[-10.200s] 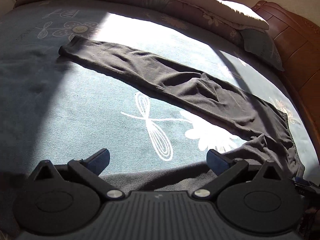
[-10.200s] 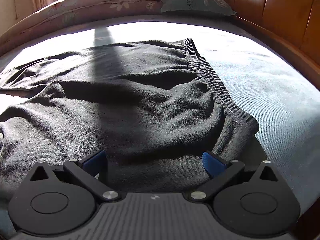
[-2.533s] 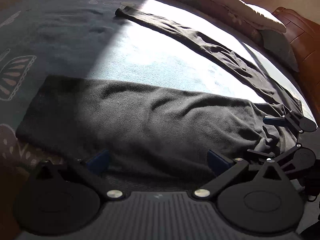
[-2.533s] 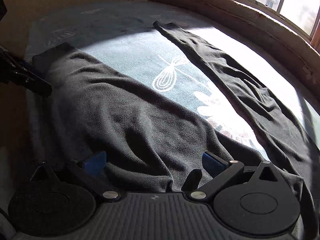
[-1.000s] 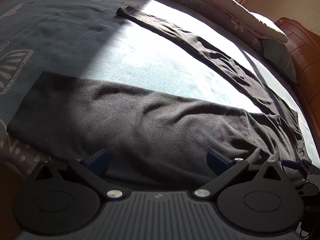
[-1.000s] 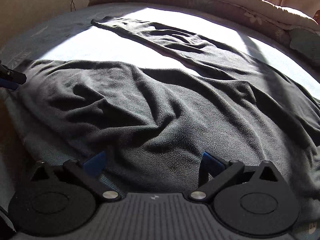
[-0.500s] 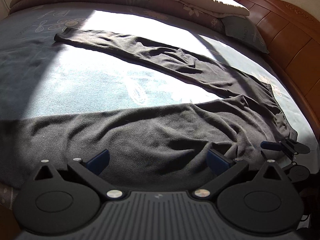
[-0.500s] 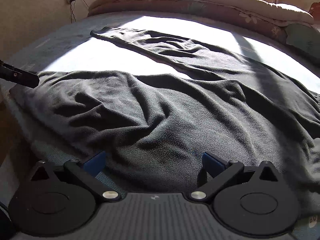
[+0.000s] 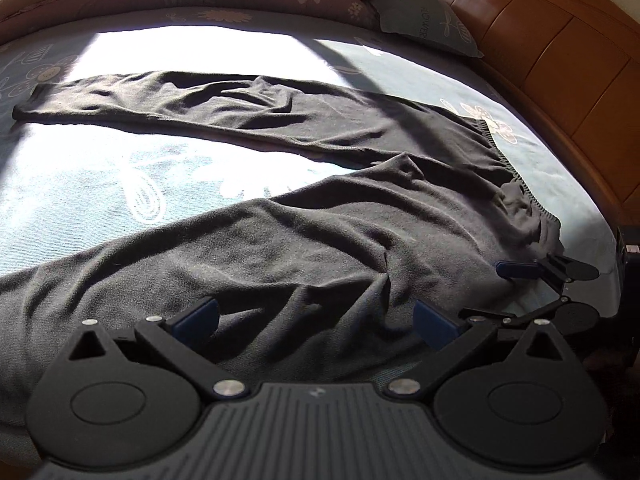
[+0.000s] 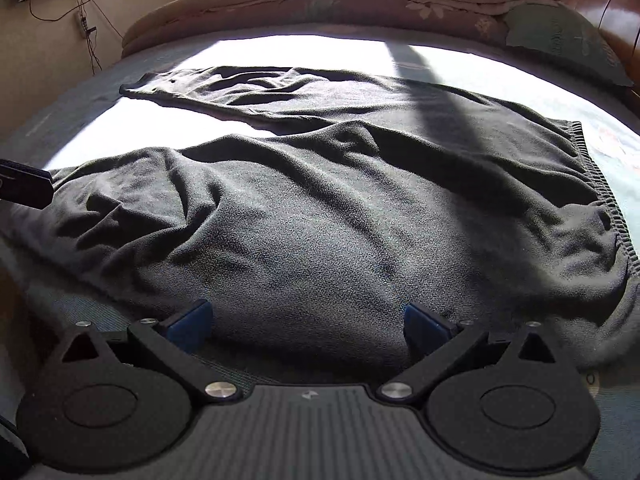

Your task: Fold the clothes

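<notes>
A pair of dark trousers (image 9: 320, 216) is spread on the bed (image 9: 100, 184), legs apart. The left tool (image 9: 316, 316) and the right tool (image 10: 306, 316) are held wide open, empty, at the near leg. Next, that leg's edge would be gripped and folded across.

Dark charcoal trousers (image 9: 360, 216), plain, with a ribbed waistband. Pale blue-green bed sheet (image 9: 80, 184) printed with white dragonfly and flower outlines. Pink-brown quilt (image 10: 320, 4) with a pale floral print. Grey-green pillow (image 9: 424, 28). Reddish-brown wooden headboard (image 9: 560, 48). My black left gripper (image 9: 316, 320) has blue pads on its jaws.
</notes>
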`<state>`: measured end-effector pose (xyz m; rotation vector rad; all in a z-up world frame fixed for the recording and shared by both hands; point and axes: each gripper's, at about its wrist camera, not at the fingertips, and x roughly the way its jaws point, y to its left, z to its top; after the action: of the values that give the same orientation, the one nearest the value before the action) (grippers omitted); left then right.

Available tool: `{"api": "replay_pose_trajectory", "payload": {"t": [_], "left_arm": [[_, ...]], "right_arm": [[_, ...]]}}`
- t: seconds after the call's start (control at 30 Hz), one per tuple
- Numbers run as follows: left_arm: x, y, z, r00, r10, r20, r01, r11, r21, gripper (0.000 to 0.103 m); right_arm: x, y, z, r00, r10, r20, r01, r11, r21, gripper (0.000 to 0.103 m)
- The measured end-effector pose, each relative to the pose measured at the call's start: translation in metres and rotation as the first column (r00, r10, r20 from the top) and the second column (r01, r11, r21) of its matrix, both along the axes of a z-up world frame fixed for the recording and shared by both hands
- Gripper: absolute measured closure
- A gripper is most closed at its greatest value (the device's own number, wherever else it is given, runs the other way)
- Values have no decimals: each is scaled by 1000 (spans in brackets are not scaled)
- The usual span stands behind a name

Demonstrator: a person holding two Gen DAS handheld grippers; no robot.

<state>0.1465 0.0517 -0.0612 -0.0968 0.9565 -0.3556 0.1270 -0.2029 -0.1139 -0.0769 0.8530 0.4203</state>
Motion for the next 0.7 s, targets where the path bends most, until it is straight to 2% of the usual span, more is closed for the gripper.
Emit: {"api": "replay_pose_trajectory", "payload": {"t": [0.27,0.53,0.7], "left_arm": [[13,-46,-10,997,-68,-42,69,997,22,1],[22,-72,-12,993,-97,-68,98,995,19,1],[32,-86,-12,991,-111,-75,114,993,34,1]], "right_arm": [[8,-21,16,999,-46,24,45,998,53,0],[22,-46,4,993,-112,-34,114,991,64,0],[21,-52,3,994,-100,-36,103,992,76,0]]}}
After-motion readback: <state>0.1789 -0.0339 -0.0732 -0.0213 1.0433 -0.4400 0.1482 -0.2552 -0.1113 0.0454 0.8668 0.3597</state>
